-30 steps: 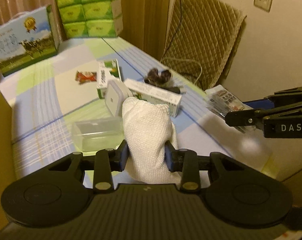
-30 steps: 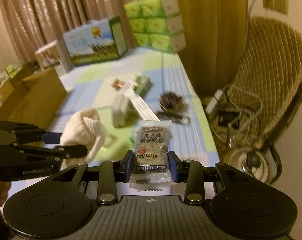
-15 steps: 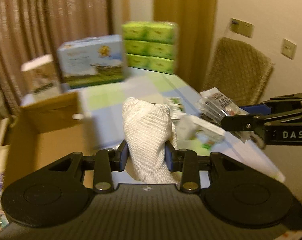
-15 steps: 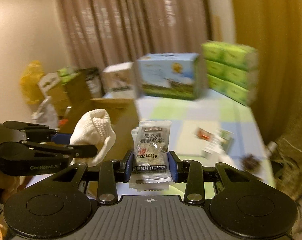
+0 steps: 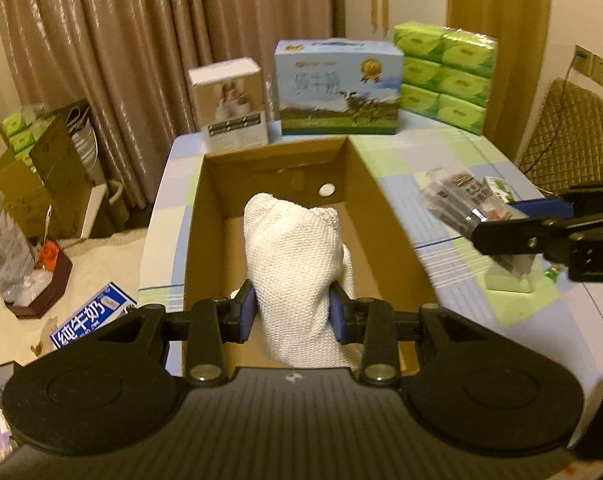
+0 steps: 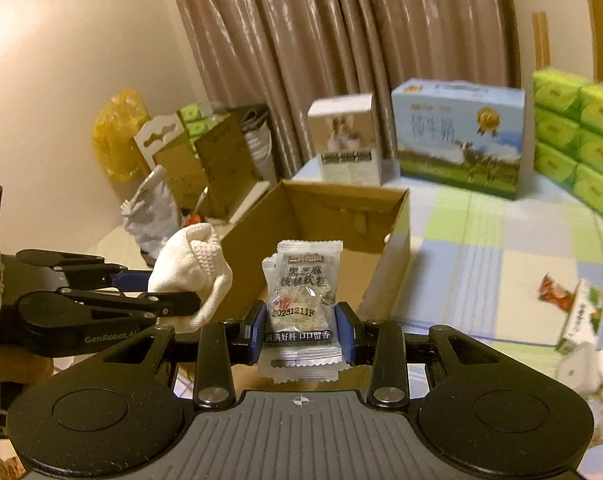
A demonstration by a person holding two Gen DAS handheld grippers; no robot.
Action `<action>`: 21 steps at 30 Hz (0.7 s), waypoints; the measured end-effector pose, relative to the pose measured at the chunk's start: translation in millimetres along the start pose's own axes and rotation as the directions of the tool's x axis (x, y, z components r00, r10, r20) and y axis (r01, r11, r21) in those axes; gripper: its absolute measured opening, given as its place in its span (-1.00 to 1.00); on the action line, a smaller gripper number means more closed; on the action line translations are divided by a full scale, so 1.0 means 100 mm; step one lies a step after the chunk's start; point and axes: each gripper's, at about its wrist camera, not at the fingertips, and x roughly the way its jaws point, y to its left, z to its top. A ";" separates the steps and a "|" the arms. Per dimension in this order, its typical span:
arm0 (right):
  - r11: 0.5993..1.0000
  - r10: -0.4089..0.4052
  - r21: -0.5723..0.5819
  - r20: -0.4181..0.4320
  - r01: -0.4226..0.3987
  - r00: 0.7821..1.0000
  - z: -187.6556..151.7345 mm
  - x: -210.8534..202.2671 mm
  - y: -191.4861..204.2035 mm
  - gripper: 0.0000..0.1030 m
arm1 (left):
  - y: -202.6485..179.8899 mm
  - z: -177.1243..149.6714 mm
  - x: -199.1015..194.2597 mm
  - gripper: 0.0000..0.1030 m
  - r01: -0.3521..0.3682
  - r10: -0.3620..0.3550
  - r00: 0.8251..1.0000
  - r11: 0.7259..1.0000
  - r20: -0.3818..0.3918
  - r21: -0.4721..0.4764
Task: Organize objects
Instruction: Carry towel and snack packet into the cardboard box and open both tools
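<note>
Jaws of left gripper (image 5: pixel 292 316) clamp white cloth (image 5: pixel 297 272), right gripper (image 6: pixel 300 334) snack packet (image 6: pixel 301 300); both moved from table clutter to cardboard box (image 5: pixel 385 216), long axes upright, probably tilted slightly.

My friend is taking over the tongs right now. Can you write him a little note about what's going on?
Left tongs: shut on the white cloth bag, over the open cardboard box.
Right tongs: shut on the snack packets, beside the box.
Done: both items picked up and brought to the box.
Left: drop both in, then fetch the small boxes and red wrapper on the table.
</note>
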 end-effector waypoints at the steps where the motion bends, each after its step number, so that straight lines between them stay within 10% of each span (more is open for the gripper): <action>1: 1.000 0.003 0.006 -0.008 -0.003 1.000 0.01 0.08 0.00 -0.34 | 0.04 -0.01 0.05 -0.39 0.000 0.000 1.000 1.000 -0.004 -0.003; 7: 1.000 0.001 0.025 -0.043 0.000 0.999 0.01 0.44 -0.01 -0.34 | 0.13 -0.04 0.37 0.05 -0.009 0.009 1.000 0.999 -0.008 0.037; 16: 1.000 0.021 0.012 -0.041 -0.021 0.999 0.01 0.65 0.03 -0.33 | 0.37 -0.14 0.35 0.07 -0.049 0.049 0.999 0.999 0.013 -0.022; 21: 0.999 0.041 0.018 0.002 -0.041 0.999 0.00 0.61 0.03 0.22 | 0.45 -0.21 0.24 0.07 -0.042 0.044 0.999 0.996 0.019 -0.076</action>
